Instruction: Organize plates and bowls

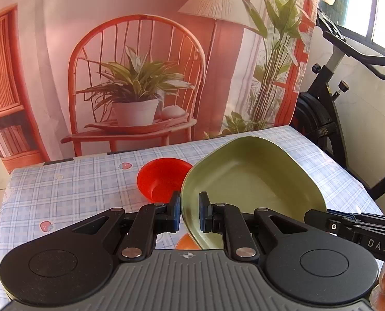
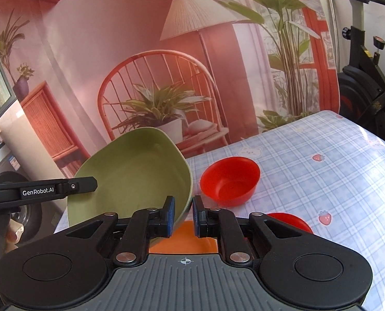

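While both grippers pinch the rim of the green plate (image 1: 254,178), it hangs tilted in the air above the near part of the table (image 1: 75,181). The left gripper (image 1: 189,213) has its two pads squeezed onto the plate's near edge. The right gripper (image 2: 184,216) bites the rim on the other side, pads close together with the rim between them. Under the plate, near the table's front edge, there is something orange (image 2: 183,238), maybe an orange plate, and part of a red bowl (image 2: 292,221) just beside it. Farther out, near the middle of the table, sits another red bowl (image 2: 230,180), apart from everything else. I think the green plate is being carried to a stack. Next, it should be made flat, lowered slowly onto the orange thing, and then let go.
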Tool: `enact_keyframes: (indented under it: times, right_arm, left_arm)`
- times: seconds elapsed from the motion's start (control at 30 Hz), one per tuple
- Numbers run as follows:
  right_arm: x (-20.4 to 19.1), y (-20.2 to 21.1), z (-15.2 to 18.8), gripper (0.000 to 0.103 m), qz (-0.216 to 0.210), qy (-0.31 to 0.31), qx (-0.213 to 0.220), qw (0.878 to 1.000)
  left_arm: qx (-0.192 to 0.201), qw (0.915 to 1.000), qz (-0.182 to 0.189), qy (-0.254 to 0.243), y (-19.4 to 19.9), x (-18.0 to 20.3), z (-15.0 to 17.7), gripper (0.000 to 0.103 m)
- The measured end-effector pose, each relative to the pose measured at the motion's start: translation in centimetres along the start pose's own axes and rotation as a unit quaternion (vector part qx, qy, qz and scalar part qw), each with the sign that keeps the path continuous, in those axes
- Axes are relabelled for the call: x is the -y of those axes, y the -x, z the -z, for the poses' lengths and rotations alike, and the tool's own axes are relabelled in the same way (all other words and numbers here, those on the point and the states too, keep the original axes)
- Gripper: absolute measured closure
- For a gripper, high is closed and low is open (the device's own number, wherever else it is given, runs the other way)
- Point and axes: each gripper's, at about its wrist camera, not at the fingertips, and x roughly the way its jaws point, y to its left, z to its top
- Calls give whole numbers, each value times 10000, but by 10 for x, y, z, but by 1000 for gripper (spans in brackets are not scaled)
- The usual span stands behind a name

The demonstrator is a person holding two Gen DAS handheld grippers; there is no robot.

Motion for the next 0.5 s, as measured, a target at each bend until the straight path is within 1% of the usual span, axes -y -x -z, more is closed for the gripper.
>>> enact_keyframes:
  times: [0.1, 0.23, 0.5]
  right_arm:
    - [6, -11, 14, 90, -40, -278, -277, 9992]
    - [9, -20, 28, 89, 70, -333, -478, 9983]
    - [25, -36, 51, 88, 108, -745, -889, 9932]
  left_arm:
    - [-216, 9997, 26, -101, -15, -7, 14, 88]
    - [-399, 9990, 34, -218, -33, -11, 25, 88]
    - [-570, 9982, 101, -158, -56, -12, 38, 88]
